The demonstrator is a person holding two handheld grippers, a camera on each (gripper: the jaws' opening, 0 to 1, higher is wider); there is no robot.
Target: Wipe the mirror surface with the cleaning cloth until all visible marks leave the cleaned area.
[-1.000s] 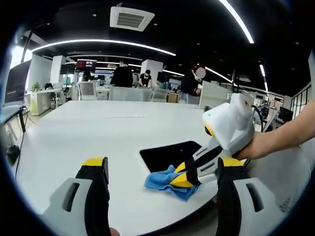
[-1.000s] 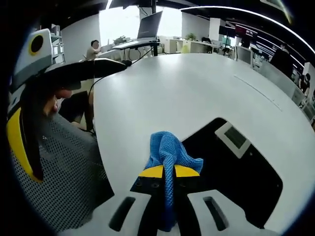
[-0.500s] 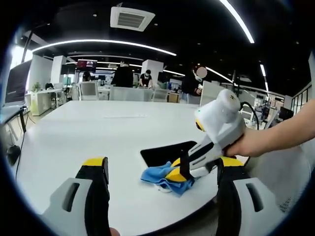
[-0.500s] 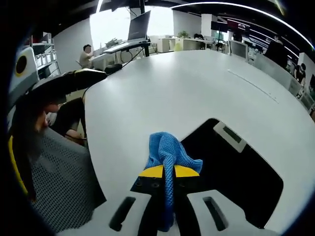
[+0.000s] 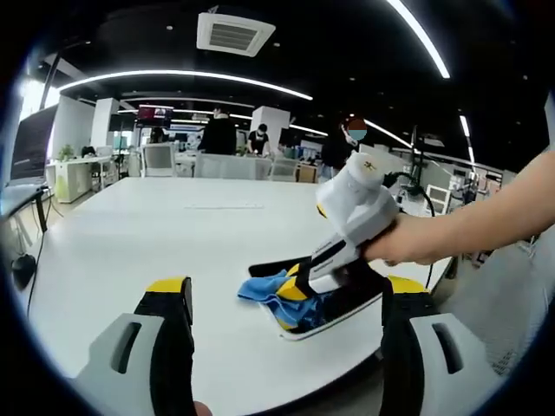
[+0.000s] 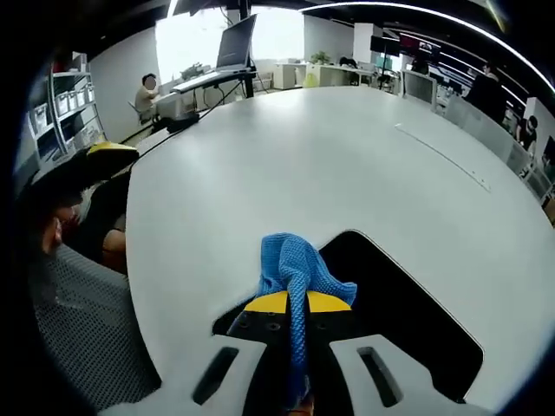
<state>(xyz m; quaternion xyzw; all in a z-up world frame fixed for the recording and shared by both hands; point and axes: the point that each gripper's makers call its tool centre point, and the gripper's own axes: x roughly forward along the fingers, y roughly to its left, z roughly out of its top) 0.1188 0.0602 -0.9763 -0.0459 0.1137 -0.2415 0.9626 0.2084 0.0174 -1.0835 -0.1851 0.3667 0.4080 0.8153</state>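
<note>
In the right gripper view, the right gripper (image 6: 297, 303) is seen with its yellow-tipped jaws closed tight on a blue cleaning cloth (image 6: 299, 270), a strip of which runs down between the jaws while the bunched part stands out in front of them. The cloth is held over the near corner of the mirror (image 6: 408, 325), a dark flat panel lying on the white desk (image 6: 286, 165), close to the desk's rounded edge. A mesh chair back (image 6: 74, 338) is seen at the left of this view, beside the desk edge. In the left gripper view, the left gripper (image 5: 286, 299) is shown with its jaws spread wide apart and nothing held between them, hovering above the near edge of the desk (image 5: 130, 234). Between those jaws and farther out, the right gripper (image 5: 295, 289) is seen, held in a person's hand (image 5: 403, 250), pressing the cleaning cloth (image 5: 269, 290) onto the mirror (image 5: 334, 299), whose light rim shows along its near side. Whether marks lie on the mirror surface cannot be told. Office desks, chairs and several people are seen in the background beyond the desk, under long ceiling lights (image 5: 182, 75)
</note>
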